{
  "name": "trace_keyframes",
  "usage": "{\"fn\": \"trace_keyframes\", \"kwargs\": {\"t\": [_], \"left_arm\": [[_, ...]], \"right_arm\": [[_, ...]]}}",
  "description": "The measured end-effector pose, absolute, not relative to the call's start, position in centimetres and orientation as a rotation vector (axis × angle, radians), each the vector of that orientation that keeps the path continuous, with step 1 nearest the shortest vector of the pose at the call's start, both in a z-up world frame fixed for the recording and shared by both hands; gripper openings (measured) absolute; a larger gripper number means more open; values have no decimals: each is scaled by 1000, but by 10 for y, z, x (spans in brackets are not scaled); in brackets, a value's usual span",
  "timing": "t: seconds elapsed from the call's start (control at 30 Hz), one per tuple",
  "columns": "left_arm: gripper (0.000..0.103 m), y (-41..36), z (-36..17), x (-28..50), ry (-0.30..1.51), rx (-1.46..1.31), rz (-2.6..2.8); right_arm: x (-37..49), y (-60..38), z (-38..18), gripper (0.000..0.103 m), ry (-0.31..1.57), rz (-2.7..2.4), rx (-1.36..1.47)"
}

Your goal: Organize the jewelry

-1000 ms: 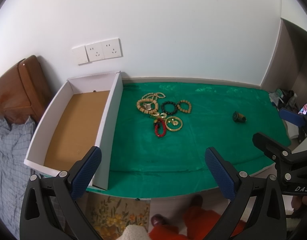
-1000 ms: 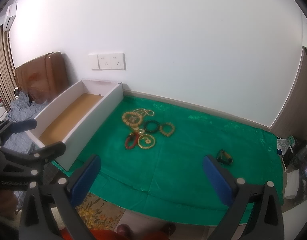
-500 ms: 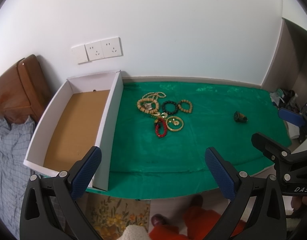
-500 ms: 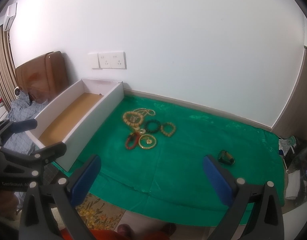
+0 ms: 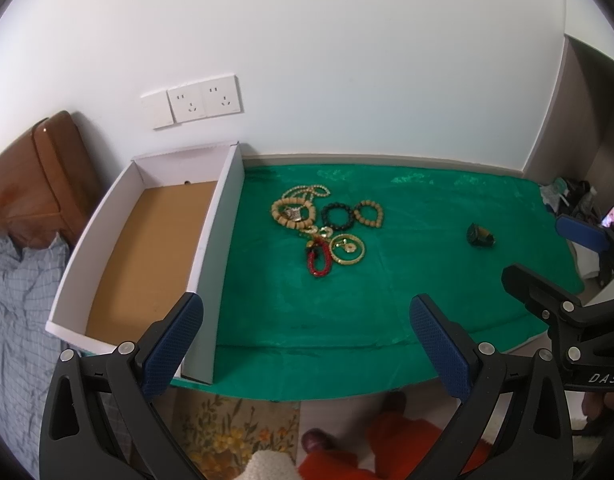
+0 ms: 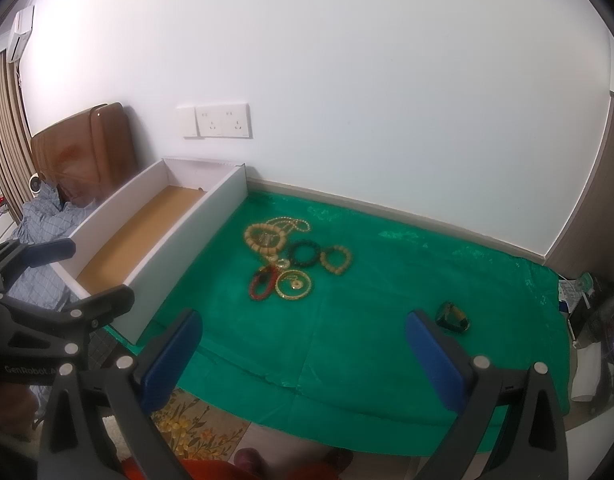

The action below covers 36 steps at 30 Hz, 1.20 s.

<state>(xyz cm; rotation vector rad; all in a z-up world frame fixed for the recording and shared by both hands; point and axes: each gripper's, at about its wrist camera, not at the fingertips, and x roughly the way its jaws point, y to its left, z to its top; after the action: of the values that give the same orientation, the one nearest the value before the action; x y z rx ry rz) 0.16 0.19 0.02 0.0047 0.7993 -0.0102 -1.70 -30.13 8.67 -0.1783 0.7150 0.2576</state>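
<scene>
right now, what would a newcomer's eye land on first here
Probably the cluster of bracelets and bead strands lying mid-table on the bright green cloth, with a red one at its near edge. Next, the white box with a bare brown floor at the cloth's left end. A small dark green piece sits alone to the right.

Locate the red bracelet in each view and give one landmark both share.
Left wrist: red bracelet lies centre, on the green cloth, left of the gold bangle.
Right wrist: red bracelet lies left of centre, beside the same bangle.
Shared landmark: white box.
</scene>
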Motion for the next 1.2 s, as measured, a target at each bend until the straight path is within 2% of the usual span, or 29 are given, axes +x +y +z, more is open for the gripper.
{"fn": "trace_keyframes", "kwargs": {"t": [1.2], "left_arm": [[103, -19, -4, 31, 803, 71, -22]], "right_arm": [[4, -335, 84, 103, 756, 215, -136]]}}
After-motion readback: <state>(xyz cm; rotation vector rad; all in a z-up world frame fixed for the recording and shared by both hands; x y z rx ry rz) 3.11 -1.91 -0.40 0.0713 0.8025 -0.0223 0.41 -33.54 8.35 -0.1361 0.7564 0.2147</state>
